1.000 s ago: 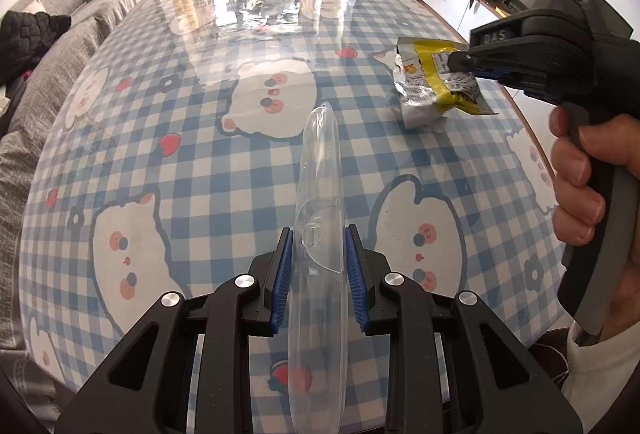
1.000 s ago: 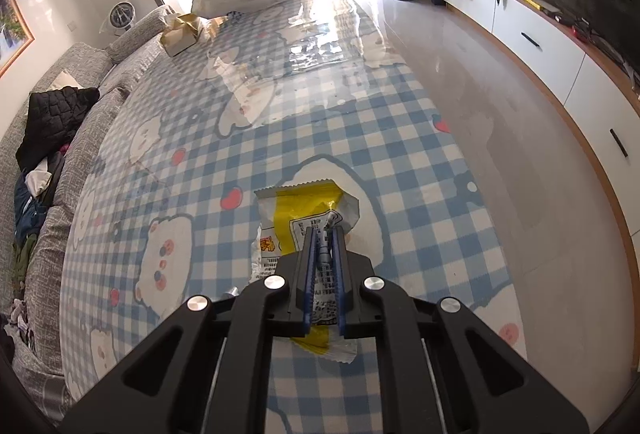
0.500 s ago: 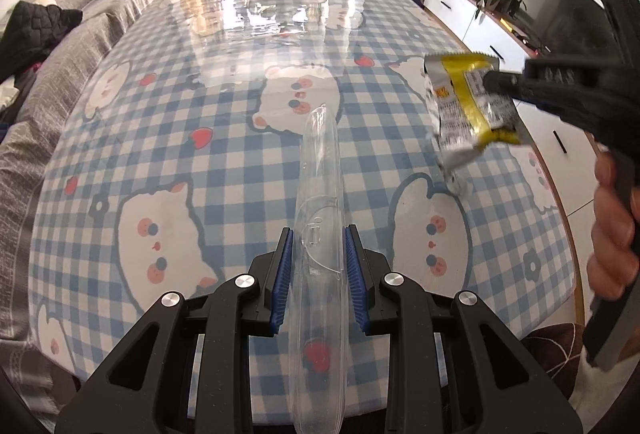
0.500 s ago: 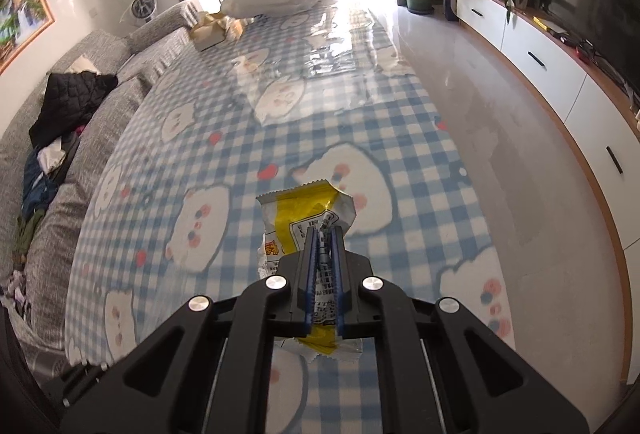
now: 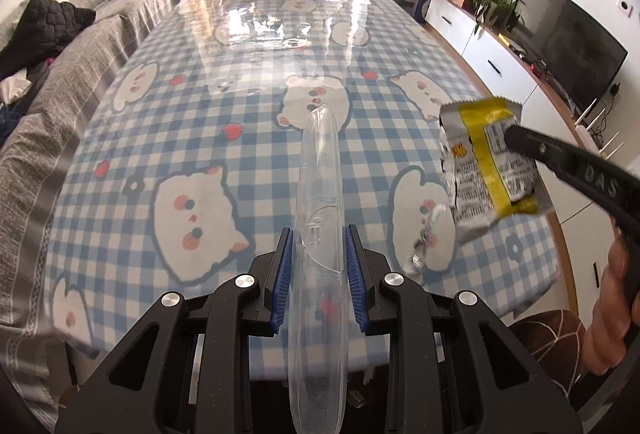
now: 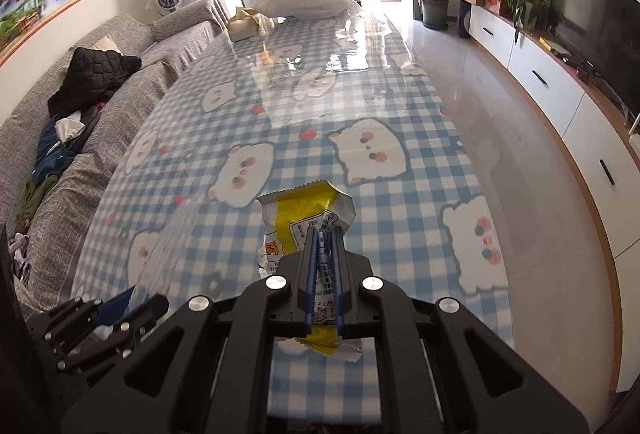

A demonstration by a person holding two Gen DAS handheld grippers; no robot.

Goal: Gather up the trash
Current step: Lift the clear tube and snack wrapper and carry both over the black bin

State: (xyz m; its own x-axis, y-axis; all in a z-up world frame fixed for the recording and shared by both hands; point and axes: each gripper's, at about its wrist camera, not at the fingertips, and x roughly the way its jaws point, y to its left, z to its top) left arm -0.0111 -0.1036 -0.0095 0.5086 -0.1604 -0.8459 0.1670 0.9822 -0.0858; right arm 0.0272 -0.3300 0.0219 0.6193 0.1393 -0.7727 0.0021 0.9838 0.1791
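Left tongs (image 5: pixel 318 266) clamp a clear plastic container (image 5: pixel 318 218); right tongs (image 6: pixel 323 266) pinch a yellow snack wrapper (image 6: pixel 306 212) above the checked surface (image 5: pixel 224 154).

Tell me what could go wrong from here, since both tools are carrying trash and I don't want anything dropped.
1. The clear plastic lid is smooth and long; the left tool pinches it near one end, so it may slip or swing loose.
2. The right tool grips the crumpled snack wrapper by a thin fold, which could pull free.
3. Both loads hang close together above the table and might collide.
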